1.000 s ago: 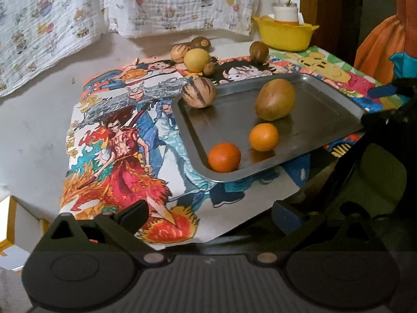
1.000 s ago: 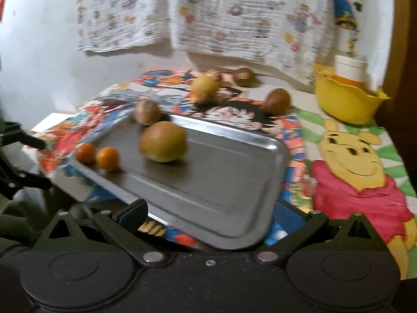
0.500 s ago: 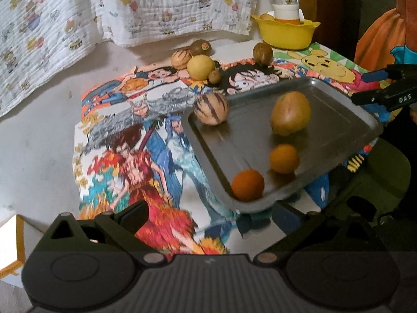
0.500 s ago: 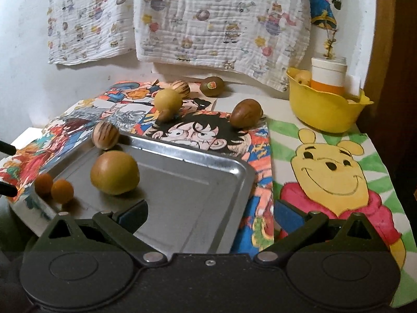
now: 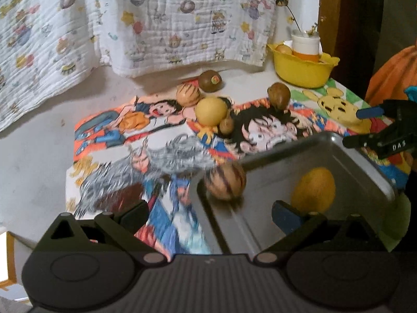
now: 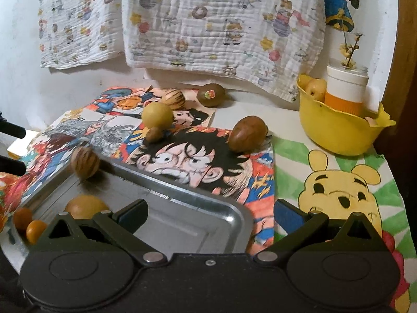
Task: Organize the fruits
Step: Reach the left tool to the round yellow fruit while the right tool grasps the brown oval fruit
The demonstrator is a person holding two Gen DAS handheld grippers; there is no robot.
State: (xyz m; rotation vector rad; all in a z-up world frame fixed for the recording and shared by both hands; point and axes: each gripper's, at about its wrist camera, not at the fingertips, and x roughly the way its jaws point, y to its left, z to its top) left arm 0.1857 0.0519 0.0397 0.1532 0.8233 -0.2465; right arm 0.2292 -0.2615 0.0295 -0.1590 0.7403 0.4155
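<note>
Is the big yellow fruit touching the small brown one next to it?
Touching. In the right wrist view the small brown fruit sits pressed against the yellow fruit's lower edge, with no gap visible.

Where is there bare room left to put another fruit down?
Most room is the tray floor on its right half, right of the mango and two oranges. The Pooh mat below the yellow bowl is also bare. It is crowded at the back, round the yellow fruit, striped fruit and kiwi.
</note>
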